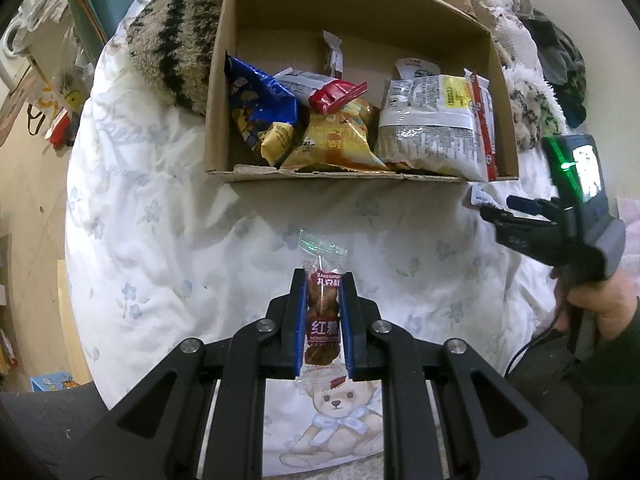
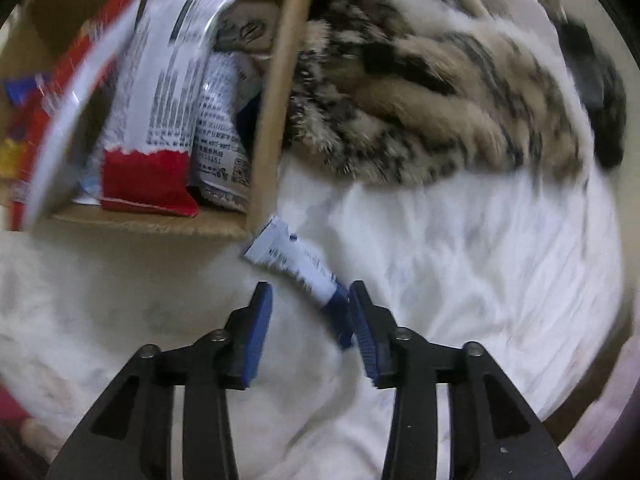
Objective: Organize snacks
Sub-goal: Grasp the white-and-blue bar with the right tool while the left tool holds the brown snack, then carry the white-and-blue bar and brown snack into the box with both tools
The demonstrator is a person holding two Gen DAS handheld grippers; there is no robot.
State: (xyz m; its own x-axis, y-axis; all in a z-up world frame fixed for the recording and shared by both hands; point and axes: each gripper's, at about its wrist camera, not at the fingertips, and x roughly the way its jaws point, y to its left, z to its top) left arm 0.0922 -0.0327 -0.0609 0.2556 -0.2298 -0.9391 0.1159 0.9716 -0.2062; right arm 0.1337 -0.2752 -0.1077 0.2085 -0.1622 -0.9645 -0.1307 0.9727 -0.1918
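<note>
1. Near the front wall of the cardboard box (image 1: 224, 80), on the floral bedsheet (image 1: 160, 240), the left gripper (image 1: 323, 280) has its fingers (image 1: 297, 312) clenched on a clear-wrapped brown-sugar snack (image 1: 322, 320) that stands upright between them, well short of the box.
2. Inside the box lie a blue chip bag (image 1: 256, 100), a yellow-orange bag (image 1: 336, 136), a small red packet (image 1: 338, 96) and a silver-white bag (image 1: 428, 120).
3. Beside the box's right front corner, the right gripper (image 2: 311, 300) has its fingers (image 2: 260, 320) released and spread.
4. A small white-and-blue packet (image 2: 296, 264) lies on the sheet from that corner to the right finger, touching its pad.
5. Behind the box sits a striped fuzzy blanket (image 1: 176, 40).
</note>
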